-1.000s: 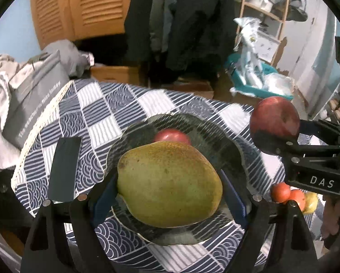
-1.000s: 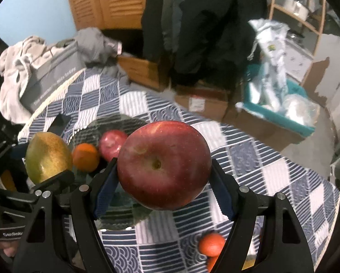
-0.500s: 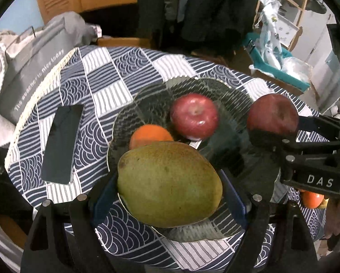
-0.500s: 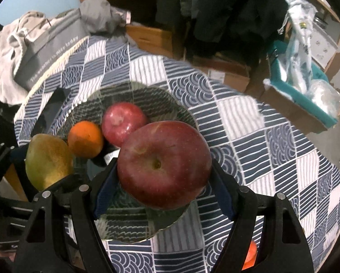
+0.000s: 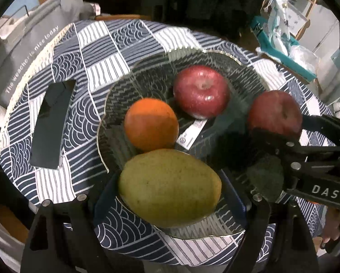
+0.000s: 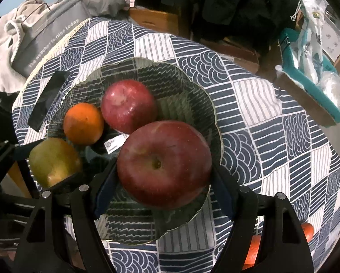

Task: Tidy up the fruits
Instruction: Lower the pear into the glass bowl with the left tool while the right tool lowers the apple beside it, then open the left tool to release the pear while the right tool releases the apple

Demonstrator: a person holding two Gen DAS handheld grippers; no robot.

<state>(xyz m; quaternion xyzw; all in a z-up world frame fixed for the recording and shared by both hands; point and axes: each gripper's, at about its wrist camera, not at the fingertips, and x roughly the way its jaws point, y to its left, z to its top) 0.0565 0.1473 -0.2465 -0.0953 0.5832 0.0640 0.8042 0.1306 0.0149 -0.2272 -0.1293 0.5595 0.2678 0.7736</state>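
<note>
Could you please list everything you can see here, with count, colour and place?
mango: one, yellow-green, held over the plate's near rim
held apple: one, dark red, over the plate
plate: one, clear glass, on the tablecloth
apple in plate: one, red
orange: one, orange, in plate
phone: one, black, left of plate
tablecloth: one, navy-white
grey bag: one, table's far left
left gripper: grips mango
right gripper: grips apple

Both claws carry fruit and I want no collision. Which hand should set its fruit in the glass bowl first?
Right, probably. The right claw holds its apple over bare glass in the bowl. The left claw's mango hangs at the near rim, close to the orange.
</note>
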